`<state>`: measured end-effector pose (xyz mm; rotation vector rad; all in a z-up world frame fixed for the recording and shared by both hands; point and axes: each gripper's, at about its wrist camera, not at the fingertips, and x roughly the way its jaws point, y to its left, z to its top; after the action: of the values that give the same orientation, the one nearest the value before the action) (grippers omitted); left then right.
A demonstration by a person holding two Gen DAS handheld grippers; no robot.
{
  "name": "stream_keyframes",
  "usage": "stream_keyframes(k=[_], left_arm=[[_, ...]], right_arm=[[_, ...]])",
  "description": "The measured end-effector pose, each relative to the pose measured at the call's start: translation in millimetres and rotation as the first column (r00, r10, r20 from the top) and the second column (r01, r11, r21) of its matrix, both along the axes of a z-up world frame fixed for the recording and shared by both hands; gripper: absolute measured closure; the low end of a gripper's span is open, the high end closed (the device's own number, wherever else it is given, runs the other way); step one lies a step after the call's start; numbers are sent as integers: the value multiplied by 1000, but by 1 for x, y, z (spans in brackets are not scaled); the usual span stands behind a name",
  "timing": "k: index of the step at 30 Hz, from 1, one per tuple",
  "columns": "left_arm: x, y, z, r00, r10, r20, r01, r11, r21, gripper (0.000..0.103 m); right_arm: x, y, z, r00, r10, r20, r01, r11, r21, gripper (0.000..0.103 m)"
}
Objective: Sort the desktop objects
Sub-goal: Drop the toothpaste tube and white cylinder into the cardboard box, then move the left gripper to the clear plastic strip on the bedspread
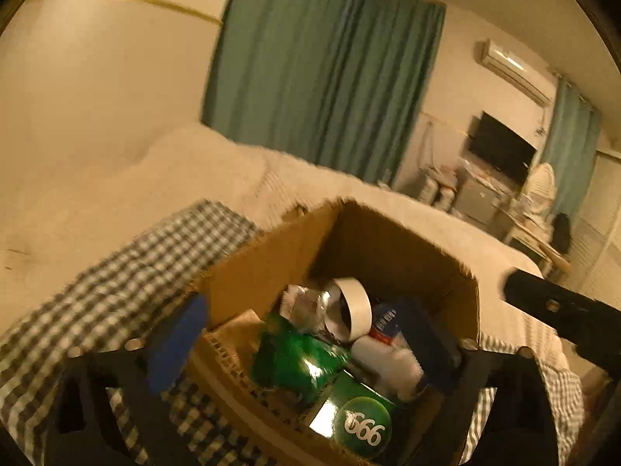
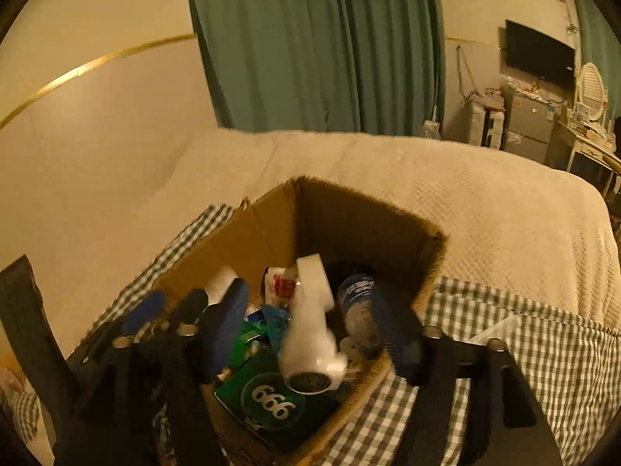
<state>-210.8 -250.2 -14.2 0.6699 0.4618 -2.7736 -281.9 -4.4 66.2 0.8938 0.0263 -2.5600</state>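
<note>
An open cardboard box [image 1: 271, 268] stands on a checked cloth [image 1: 128, 272]. It holds a crumpled green can [image 1: 299, 361], a green "666" box [image 1: 361, 423], a tape roll [image 1: 355, 306], a white bottle [image 1: 388, 361] and a foil wrapper. My left gripper [image 1: 306, 353] is open, its blue fingers astride the box's near edge over the can. In the right wrist view the same box [image 2: 271, 229] shows, with a white hair dryer [image 2: 314, 334] in mid-air, blurred, between my open right gripper's fingers [image 2: 310, 334]. The "666" box [image 2: 271, 396] lies below it.
The box stands on a bed with a beige blanket [image 2: 465, 202]. Green curtains [image 2: 318, 46] hang behind. A TV [image 2: 539, 54], a fridge and a dresser stand at the far right. The other gripper's black body [image 1: 559, 310] shows at the right edge.
</note>
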Motion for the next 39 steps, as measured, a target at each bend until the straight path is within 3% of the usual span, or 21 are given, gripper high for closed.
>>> stream_keyframes(k=[5,10,14,19,22,26,32,37,39], left_arm=[[23,46,30,999,-46,-18,45,998,-39,0],[37,125,42,980,-198,-4,197,976,-89,0],[36,189,28,961,-264,79,272,953,-130,0],[31,234,-13,928,-341,149,354,932,-75,0],[20,252,-37,919,-342,198,361,930,-71,0],[1,261,-61,916,-344,207,365,928,-73,0],[-52,276,-98,910,-335,244,387,897,-212,0],[-102,270,-130,911,-314,267,380,890,-250,0],[-124,270,-143,894,-336,297,407,886,-221,0]], right_arm=[[44,60,26,995,-67,-69,67,998,-15,32],[96,134,44,973,-181,-145,187,982,31,30],[126,187,34,947,-283,-151,292,955,43,29],[141,235,-3,920,-381,-94,385,923,24,29],[128,251,-32,913,-405,-54,407,913,34,29],[107,261,-67,912,-409,-18,410,912,26,29],[46,259,-111,922,-387,-5,387,921,47,29],[-5,257,-147,921,-389,-7,389,920,54,29],[-14,263,-159,920,-391,5,391,920,31,29]])
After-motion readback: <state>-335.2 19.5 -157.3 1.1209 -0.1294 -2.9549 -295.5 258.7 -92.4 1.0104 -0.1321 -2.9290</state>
